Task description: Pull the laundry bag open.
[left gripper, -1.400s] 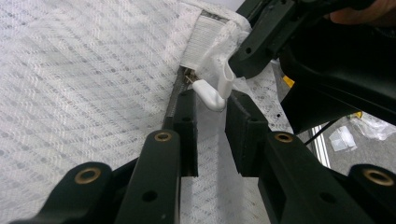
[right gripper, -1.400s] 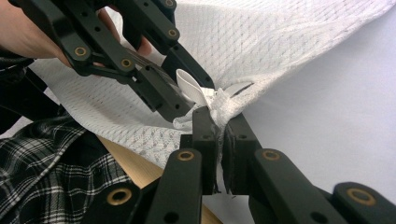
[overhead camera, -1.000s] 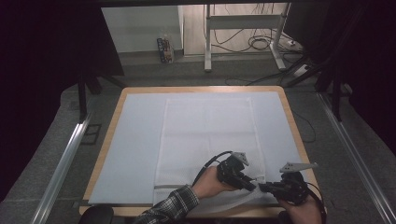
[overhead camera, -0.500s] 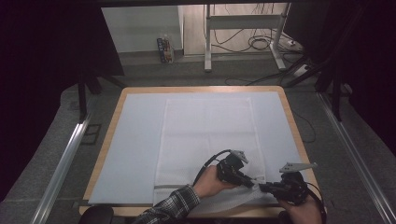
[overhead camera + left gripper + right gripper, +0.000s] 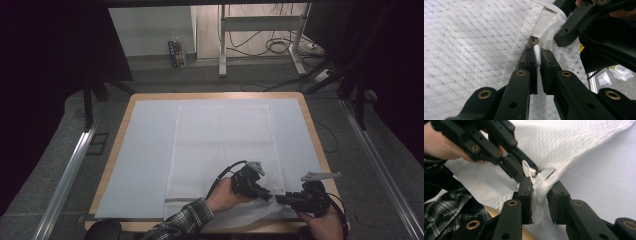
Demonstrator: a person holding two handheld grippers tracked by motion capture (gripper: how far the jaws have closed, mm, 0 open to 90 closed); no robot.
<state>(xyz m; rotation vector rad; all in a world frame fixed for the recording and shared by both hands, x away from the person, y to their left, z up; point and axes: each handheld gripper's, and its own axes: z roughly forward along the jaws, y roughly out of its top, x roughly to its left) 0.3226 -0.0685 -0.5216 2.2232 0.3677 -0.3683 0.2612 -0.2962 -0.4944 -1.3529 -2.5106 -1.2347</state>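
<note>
- Our left gripper [image 5: 537,56] has its fingers clenched on the zipper pull [image 5: 536,51] of the mesh bag [image 5: 222,145].
- The bag lies flat on the surface [image 5: 140,150], its near right corner bunched.
- Our right gripper [image 5: 539,195] has just been easing its fingers; that corner sits loosely between them, released.
- We judge the zipper barely started.

High view sits above the near edge of the table [image 5: 120,150], looking forward and down, pretty far off. Both gripper views ride super close over the mesh bag [image 5: 222,145] corner [image 5: 546,22] [image 5: 541,180] by that edge, facing each other.
</note>
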